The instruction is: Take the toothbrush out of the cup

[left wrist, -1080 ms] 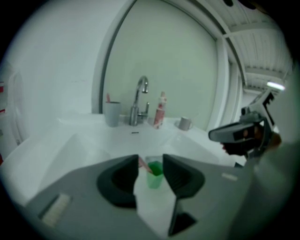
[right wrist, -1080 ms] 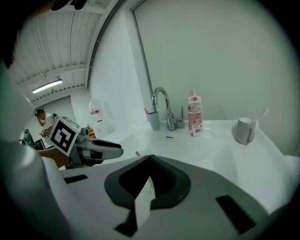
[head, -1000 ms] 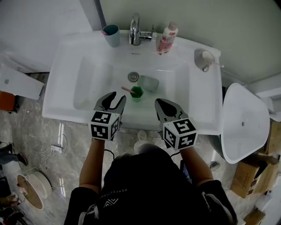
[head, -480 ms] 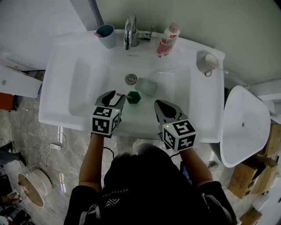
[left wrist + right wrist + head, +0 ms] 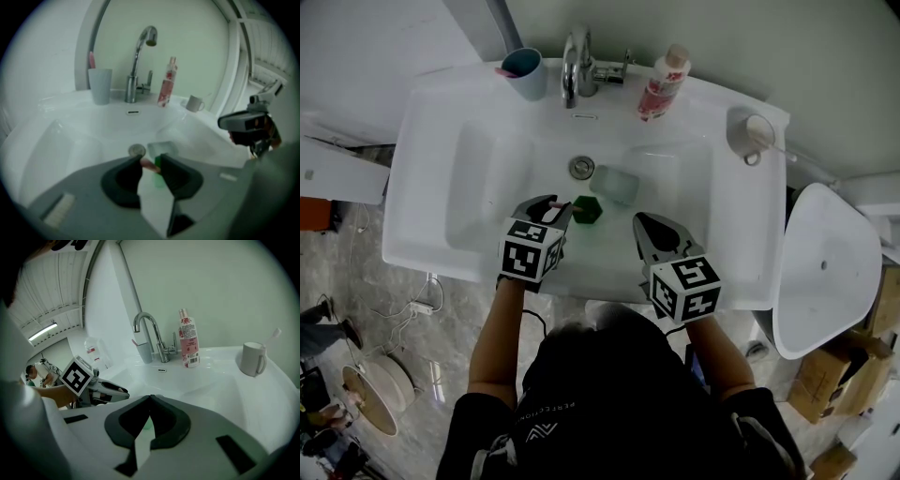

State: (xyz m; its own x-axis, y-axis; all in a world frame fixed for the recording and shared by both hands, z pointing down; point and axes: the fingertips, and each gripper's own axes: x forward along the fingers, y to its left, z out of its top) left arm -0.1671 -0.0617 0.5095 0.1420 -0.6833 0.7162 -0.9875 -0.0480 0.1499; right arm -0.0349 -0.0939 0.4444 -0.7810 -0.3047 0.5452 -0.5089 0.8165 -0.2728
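Left gripper [image 5: 559, 204]: I am holding it just in front of the round metal drain [image 5: 581, 167]; its jaws have just been closing and stand apart, with the handle between the tips and, as far as I can judge, not yet pinched.
Right gripper [image 5: 150, 398]: jaws pressed together on nothing; it hovers in front of the drain and to its right, holding nothing steady.
Toothbrush: the thin pinkish plastic toothbrush [image 5: 150, 165] leans out of the small green plastic cup [image 5: 589, 210], which stands in the white ceramic sink [image 5: 478, 159] just in front of the drain.
Risk, cup tips: the cup is light and unbraced; if I lift at a slant, the handle may lever its rim and knock it over toward the drain.
Risk, slip: the handle lies askew across the gap; a bite at the very tips may let it twist or slide out.
Risk, neighbour: the clear plastic box [image 5: 615, 184] sits just right of the drain, beside the cup; a toppled cup would strike it.
Writing, bottle: the red-and-white plastic bottle [image 5: 664, 82] behind the drain bears a label; its print is too small for me to read.
Writing, cubes: black-and-white square markers only; no words.
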